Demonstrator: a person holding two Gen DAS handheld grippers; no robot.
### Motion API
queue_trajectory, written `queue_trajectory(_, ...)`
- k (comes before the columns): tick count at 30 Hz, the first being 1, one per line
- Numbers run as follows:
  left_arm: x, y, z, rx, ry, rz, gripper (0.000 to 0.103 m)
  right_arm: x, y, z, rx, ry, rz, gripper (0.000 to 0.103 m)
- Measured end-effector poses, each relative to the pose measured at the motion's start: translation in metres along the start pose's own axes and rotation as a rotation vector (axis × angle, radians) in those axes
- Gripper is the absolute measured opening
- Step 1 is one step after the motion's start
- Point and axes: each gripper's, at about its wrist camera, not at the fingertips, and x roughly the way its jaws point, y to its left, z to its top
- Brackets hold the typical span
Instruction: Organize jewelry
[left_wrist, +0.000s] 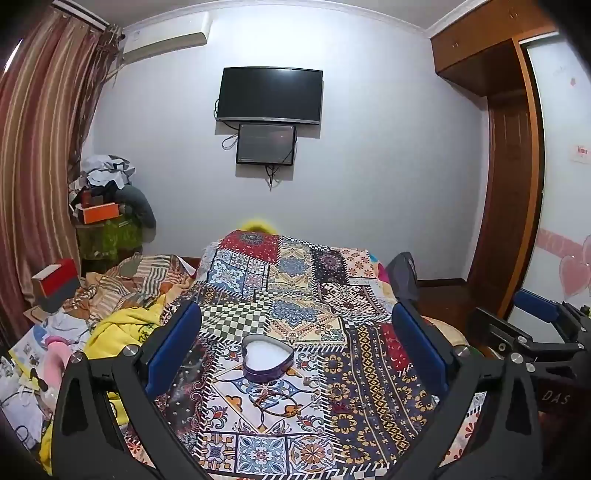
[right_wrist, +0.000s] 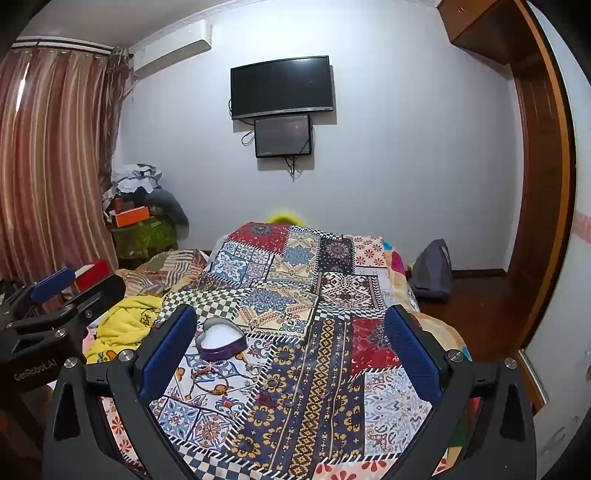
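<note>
A: Left wrist view, nearest first: the left gripper (left_wrist: 295, 354) has its blue fingers (left_wrist: 173, 350) spread wide with nothing between them, hovering over the patchwork bedspread (left_wrist: 369, 369). A thin bracelet (left_wrist: 275, 400) lies loose on the cloth at about 6 o'clock from the heart-shaped tin (left_wrist: 267, 358).

B: And the right gripper (right_wrist: 291, 354)?

A: Equally wide apart, empty. From its camera the tin sits at 10 o'clock, open, white lining bare as far as I can tell; small rings (right_wrist: 255, 369) and a pendant (right_wrist: 267, 400) lie just beside it.

B: So nothing is sorted yet?

A: I'd judge so: every piece remains to go in.

B: Any writing?

A: "GenRobot.AI" on the left gripper's body, "DAS" at the left view's right edge. Farther off, a dark television (left_wrist: 269, 94) hangs on the wall.
</note>
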Motion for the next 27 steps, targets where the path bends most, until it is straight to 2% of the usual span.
queue_trajectory(27, 0.006, 0.001, -0.007, -0.006, 0.016, 0.018, 0.103, 0.002, 0.002, -0.002, -0.001, 0.008, 0.007, 0.101)
